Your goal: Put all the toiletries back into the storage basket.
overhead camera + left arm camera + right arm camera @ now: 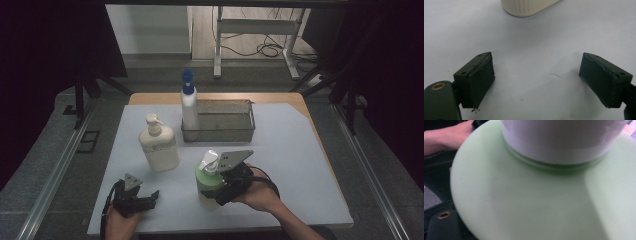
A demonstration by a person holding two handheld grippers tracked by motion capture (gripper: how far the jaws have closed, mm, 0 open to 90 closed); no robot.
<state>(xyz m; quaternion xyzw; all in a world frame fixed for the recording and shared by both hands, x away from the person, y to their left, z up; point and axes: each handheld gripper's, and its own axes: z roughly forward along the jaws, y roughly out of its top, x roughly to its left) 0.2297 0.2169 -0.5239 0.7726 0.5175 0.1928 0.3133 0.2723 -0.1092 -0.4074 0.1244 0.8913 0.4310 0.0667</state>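
Observation:
A light green pump bottle with a white pump head stands on the white mat near the front. My right gripper reaches in from the right and is shut on its body. In the right gripper view the green shoulder and white collar sit very close and hide the jaws. My left gripper rests low at the front left of the mat, its jaws wide open with nothing between them. A cream pump bottle stands just beyond it, its base visible at the top of the left gripper view.
A wire mesh basket stands at the back of the mat, with a tall white bottle with a blue cap upright at its left end. The table's edges lie close past the mat on both sides. The person's other hand shows behind the green bottle.

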